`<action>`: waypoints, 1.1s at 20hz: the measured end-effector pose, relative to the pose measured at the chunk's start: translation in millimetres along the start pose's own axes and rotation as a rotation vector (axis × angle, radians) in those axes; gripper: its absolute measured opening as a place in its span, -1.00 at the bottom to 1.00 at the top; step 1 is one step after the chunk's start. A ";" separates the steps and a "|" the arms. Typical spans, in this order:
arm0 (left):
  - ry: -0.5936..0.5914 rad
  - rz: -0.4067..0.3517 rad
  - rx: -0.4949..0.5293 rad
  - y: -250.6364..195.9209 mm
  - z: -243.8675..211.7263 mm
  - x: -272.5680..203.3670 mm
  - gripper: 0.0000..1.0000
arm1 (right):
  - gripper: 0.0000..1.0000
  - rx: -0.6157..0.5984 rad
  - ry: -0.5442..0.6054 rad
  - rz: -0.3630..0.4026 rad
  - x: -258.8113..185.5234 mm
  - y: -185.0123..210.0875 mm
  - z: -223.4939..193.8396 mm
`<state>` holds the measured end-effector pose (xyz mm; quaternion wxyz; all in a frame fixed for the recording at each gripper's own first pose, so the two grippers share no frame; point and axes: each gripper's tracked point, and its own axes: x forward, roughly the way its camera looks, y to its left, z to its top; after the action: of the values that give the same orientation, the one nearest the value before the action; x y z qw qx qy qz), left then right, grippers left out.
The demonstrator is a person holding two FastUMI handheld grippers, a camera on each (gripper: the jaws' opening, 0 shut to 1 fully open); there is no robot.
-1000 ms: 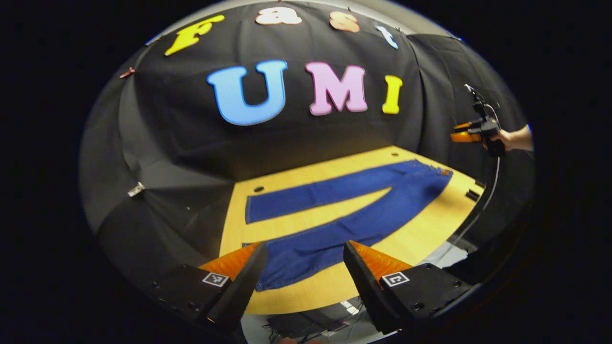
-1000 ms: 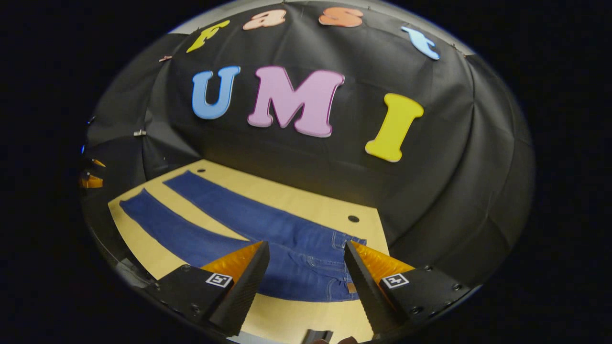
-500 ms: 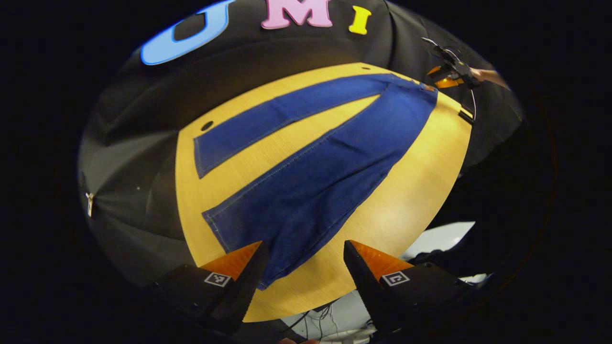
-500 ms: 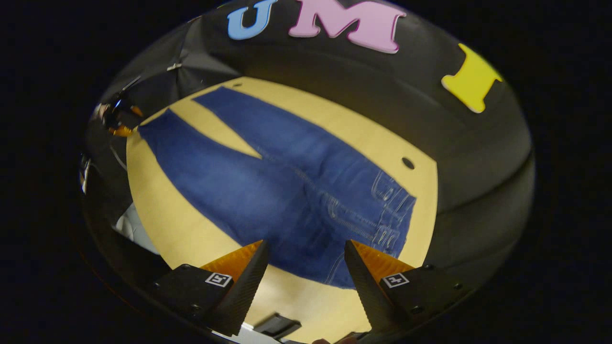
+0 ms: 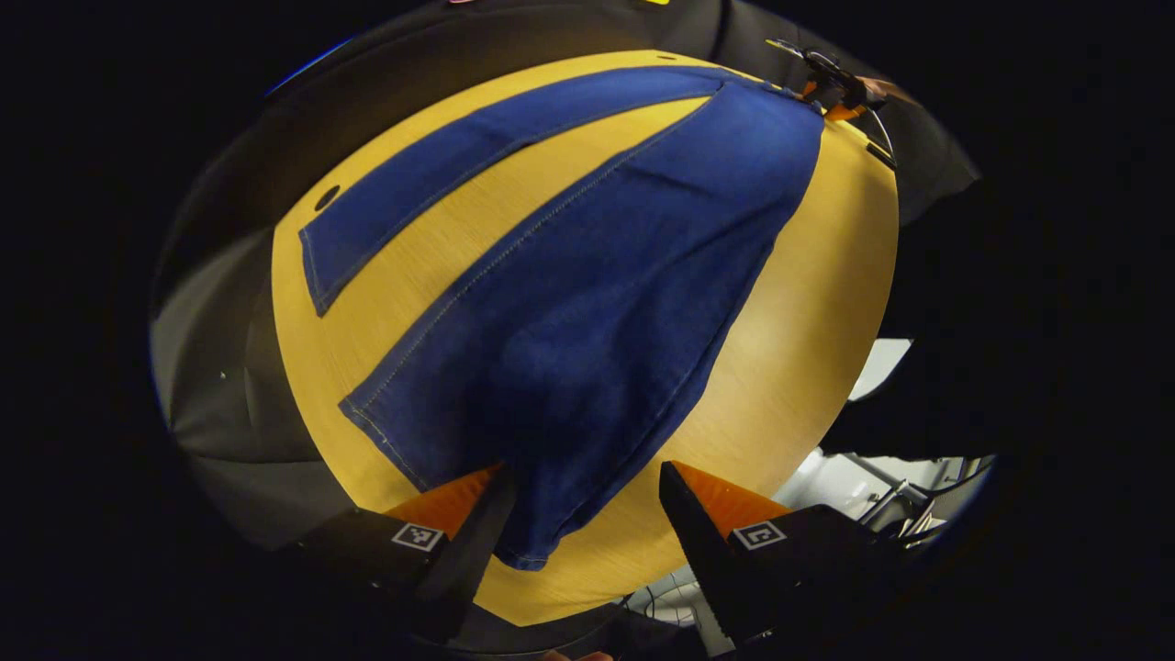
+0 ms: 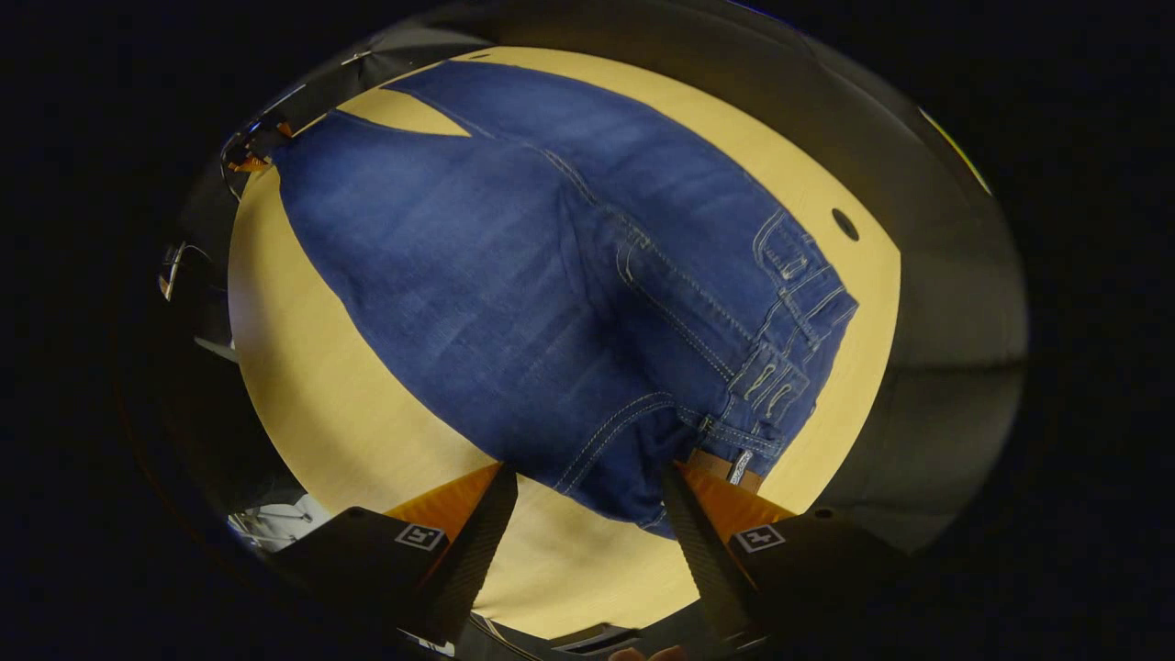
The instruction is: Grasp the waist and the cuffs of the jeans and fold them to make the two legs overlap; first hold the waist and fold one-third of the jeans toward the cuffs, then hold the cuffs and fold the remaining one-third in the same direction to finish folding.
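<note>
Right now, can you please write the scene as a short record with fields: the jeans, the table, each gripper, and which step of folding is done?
jeans: jeans spread flat, legs apart in a V, not overlapped
table: wooden table under them
left gripper: left gripper open, over the near leg's cuff
right gripper: right gripper open, over the waist corner
folding: no fold made yet

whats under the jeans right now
The jeans lie flat on a yellowish wooden table, with bare board showing between the two legs and round the edges. Whatever sits directly beneath the fabric is covered, so I cannot tell.
</note>
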<state>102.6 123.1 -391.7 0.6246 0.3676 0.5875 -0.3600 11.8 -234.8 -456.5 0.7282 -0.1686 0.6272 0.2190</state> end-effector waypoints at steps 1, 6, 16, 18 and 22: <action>0.024 -0.004 0.002 -1.5 -3.5 4.5 0.96 | 0.96 0.011 0.016 0.020 1.8 0.6 -0.8; 0.058 -0.052 -0.018 -3.4 -3.9 5.1 0.92 | 0.84 0.001 0.089 0.106 10.4 7.0 -9.3; 0.111 -0.043 -0.014 4.5 -3.9 6.8 0.93 | 0.72 -0.030 0.131 0.028 10.4 -13.8 -6.5; 0.086 -0.021 -0.061 15.0 7.5 9.0 0.03 | -0.31 0.102 0.084 0.003 16.8 -20.7 6.1; 0.063 0.044 -0.199 26.1 17.7 6.9 -0.88 | -0.82 0.277 -0.006 0.001 9.7 -22.3 7.6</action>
<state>134.3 119.6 -396.9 0.6470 0.3274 0.6315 -0.2745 31.1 -248.7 -465.5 0.7462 -0.0653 0.6494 0.1312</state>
